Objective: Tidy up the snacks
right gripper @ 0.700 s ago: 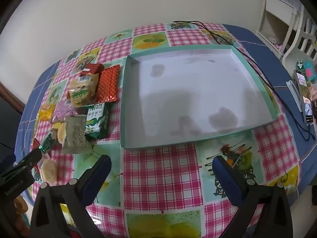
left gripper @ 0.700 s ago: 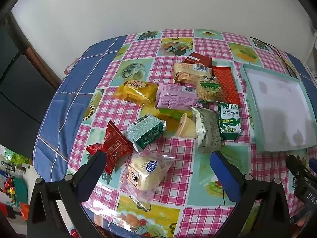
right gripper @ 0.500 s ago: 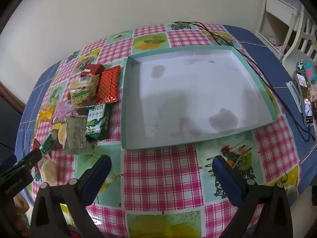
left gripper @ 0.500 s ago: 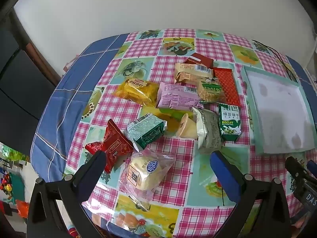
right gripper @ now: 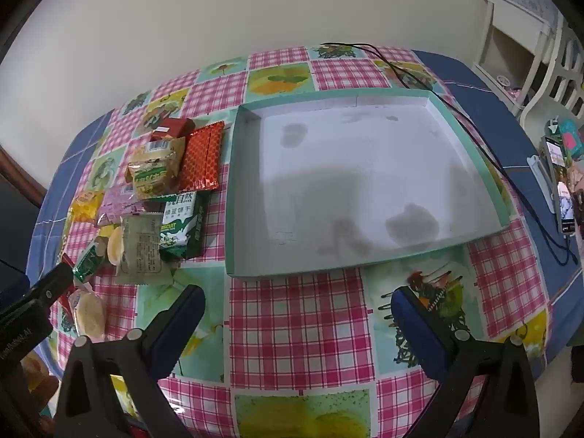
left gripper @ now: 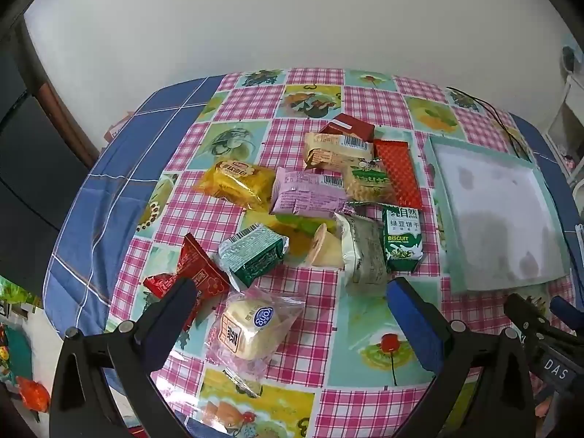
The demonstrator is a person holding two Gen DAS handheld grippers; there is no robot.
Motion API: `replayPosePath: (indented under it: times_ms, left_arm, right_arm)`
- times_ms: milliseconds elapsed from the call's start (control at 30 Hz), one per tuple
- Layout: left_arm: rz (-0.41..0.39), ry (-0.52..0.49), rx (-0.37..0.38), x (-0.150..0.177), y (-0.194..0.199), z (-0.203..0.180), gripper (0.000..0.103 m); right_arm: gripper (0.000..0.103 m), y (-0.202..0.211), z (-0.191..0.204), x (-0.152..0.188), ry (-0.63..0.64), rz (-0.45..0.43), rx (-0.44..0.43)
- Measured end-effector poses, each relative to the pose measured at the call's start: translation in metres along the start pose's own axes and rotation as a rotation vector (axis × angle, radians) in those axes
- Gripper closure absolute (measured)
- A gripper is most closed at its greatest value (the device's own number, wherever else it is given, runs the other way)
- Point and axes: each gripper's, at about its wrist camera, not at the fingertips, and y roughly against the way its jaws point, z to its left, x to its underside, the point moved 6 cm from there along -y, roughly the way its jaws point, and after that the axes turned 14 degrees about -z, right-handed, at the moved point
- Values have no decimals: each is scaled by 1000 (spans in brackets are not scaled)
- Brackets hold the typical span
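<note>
One tray [right gripper: 233, 189], two grippers and about eleven wrapped snacks [left gripper: 310, 197].

The bench [right gripper: 292, 332] is wearing a pink-check fruit-print cloth and carrying a loose pile of snack packs [left gripper: 310, 197] on its left side, a shallow teal-rimmed tray [right gripper: 233, 197] sitting just beside them, and a black cable [right gripper: 471, 124] trailing along the tray's far edge.

Both wrist views face down-forward; share tray [left gripper: 441, 197] [right gripper: 233, 189].
</note>
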Motion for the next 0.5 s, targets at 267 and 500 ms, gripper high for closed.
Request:
replayPosePath:
  times_ms: [267, 500]
  left_arm:
    - [0, 8, -12, 1, 0, 3, 0]
    - [10, 5, -17, 2, -2, 3, 0]
  right_arm:
    - [0, 0, 1, 0, 9, 1, -2]
    - [0, 0, 2, 1, 13, 1, -5]
